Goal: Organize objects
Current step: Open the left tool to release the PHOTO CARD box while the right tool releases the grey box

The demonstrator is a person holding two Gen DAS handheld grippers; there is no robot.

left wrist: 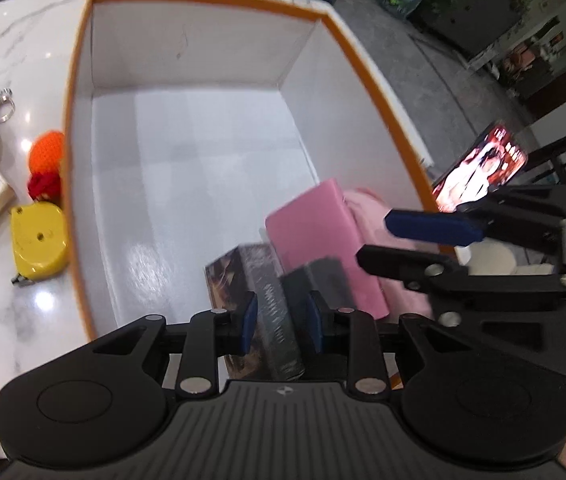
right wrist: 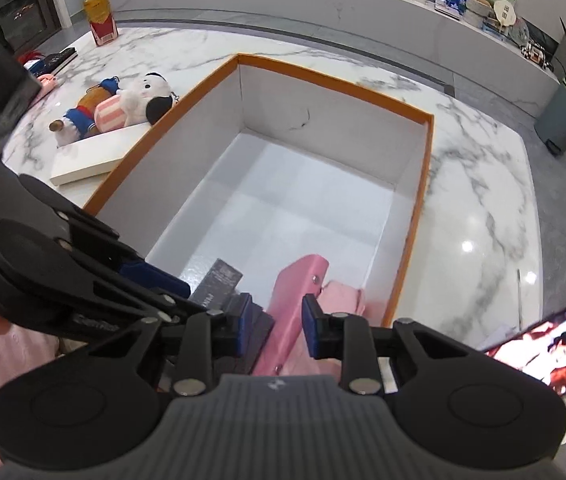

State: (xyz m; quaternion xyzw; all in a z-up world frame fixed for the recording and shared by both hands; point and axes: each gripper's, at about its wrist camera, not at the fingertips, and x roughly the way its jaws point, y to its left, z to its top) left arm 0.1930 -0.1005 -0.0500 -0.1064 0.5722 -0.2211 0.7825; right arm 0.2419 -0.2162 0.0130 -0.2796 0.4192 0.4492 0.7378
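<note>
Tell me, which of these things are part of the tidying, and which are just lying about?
Part of the job:
- orange-rimmed white cardboard box
- flat pink case in the box
- dark patterned box between the left tool pads
- yellow tape measure, orange knitted toy, plush dog, probably waiting beside it

Just lying about:
- lit phone
- yellow drink bottle

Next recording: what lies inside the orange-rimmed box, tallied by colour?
Pink: 2 (pink case, pink cloth)
Dark: 2 (printed box, black box)
Total: 4
</note>
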